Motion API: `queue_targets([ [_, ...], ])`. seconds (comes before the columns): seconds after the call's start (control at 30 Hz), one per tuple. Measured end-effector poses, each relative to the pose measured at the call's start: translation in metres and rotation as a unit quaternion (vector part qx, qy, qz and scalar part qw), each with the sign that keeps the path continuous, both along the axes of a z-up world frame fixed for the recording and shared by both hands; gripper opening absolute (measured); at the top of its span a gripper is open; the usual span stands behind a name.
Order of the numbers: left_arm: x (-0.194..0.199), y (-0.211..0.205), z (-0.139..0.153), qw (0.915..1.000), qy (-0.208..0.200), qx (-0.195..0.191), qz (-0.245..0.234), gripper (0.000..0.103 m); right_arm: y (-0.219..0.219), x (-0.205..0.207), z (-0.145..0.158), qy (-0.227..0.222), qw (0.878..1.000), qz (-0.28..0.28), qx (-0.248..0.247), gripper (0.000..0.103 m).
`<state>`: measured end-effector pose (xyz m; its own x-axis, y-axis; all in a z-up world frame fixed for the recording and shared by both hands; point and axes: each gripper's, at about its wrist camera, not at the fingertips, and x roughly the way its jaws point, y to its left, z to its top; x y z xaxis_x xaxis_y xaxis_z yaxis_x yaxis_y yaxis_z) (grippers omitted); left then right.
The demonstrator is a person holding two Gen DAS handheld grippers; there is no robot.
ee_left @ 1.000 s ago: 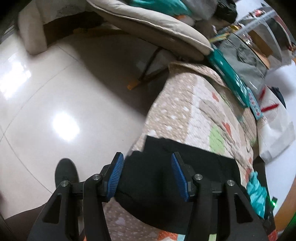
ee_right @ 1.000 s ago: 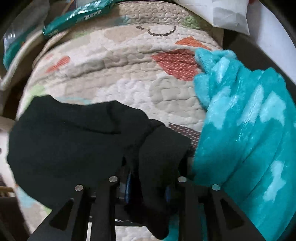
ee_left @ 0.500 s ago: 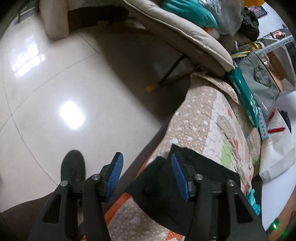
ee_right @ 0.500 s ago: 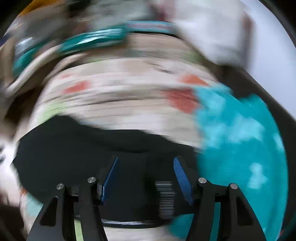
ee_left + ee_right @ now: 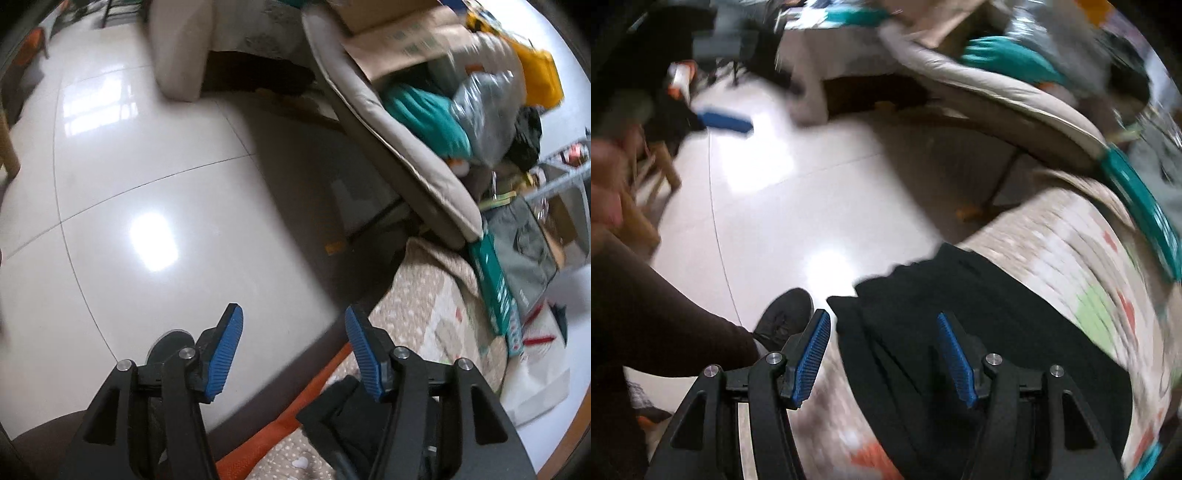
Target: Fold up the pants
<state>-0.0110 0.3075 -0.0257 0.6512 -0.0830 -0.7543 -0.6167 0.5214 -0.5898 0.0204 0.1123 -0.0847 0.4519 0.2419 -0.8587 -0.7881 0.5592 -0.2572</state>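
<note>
The black pants (image 5: 979, 332) lie folded on the patterned quilt (image 5: 1071, 258), near its edge by the floor. My right gripper (image 5: 882, 332) hovers over their left end; its jaws are closing, the cloth lies below and between them, and the pads are not pressing on it. My left gripper (image 5: 292, 314) hangs over the quilt's edge and the floor, jaws opening with nothing between them. A corner of the pants (image 5: 343, 417) shows under its right finger. In the blurred right wrist view, the left gripper's blue pad (image 5: 724, 122) appears at upper left, beside a hand (image 5: 605, 177).
Glossy white floor tiles (image 5: 147, 184) spread to the left. A beige lounge cushion (image 5: 388, 155) piled with bags and cardboard leans behind the quilt (image 5: 417, 306), with a teal box (image 5: 495, 280) beside it. The person's brown trouser leg (image 5: 665, 325) and dark shoe (image 5: 786, 317) stand by the quilt's edge.
The right gripper let go of the black fold it was pinching, opened and swept left with a roll; the teal blanket left its view. The left gripper swung left off the pants toward the floor.
</note>
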Motion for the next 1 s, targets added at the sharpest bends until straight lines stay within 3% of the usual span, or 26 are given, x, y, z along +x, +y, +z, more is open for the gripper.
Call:
queue_targets([
  [0.03,-0.002,0.005,0.000,0.9999,-0.003,-0.008,0.006,0.057,0.008,0.005,-0.011,-0.006,1.000,-0.006,-0.028,0.037],
  [0.07,-0.004,0.008,-0.001,0.9999,-0.004,-0.013,0.010,0.057,0.012,0.008,-0.017,-0.005,0.999,-0.016,-0.042,0.010],
  [0.2,-0.016,0.023,0.001,0.9987,-0.022,-0.029,0.034,0.057,0.014,0.024,-0.013,0.021,0.998,-0.056,-0.004,0.008],
  [0.3,-0.020,0.026,0.004,0.9982,-0.029,-0.028,0.044,0.059,0.024,0.025,-0.013,0.035,0.998,-0.055,0.005,0.005],
  [0.4,-0.018,0.023,0.002,0.9984,-0.026,-0.030,0.040,0.060,0.033,0.014,-0.016,0.095,0.993,-0.047,0.043,0.001],
  [0.53,-0.013,0.017,-0.002,0.9989,-0.019,-0.031,0.031,0.060,0.042,0.004,-0.023,0.109,0.993,-0.027,0.042,0.002],
  [0.67,-0.015,0.012,-0.012,0.9988,-0.012,-0.037,0.031,0.060,0.002,0.018,0.001,0.117,0.989,-0.049,0.073,0.006],
  [0.73,-0.017,0.004,-0.025,0.9980,-0.005,-0.055,0.029,0.060,-0.032,0.034,0.016,0.116,0.986,-0.080,0.092,0.014],
  [0.77,-0.018,-0.001,-0.030,0.9977,-0.001,-0.061,0.028,0.060,-0.048,0.043,0.022,0.112,0.984,-0.096,0.099,0.029],
  [0.8,-0.018,-0.010,-0.038,0.9969,0.005,-0.075,0.026,0.060,-0.056,0.048,0.025,0.106,0.983,-0.105,0.104,0.050],
  [0.87,-0.018,-0.030,-0.051,0.9946,0.013,-0.103,0.011,0.061,-0.072,0.062,0.035,0.084,0.982,-0.128,0.107,0.064],
  [1.0,-0.001,-0.085,-0.076,0.9880,0.041,-0.130,-0.072,0.061,-0.065,0.091,0.035,0.105,0.983,-0.115,0.093,0.066],
])
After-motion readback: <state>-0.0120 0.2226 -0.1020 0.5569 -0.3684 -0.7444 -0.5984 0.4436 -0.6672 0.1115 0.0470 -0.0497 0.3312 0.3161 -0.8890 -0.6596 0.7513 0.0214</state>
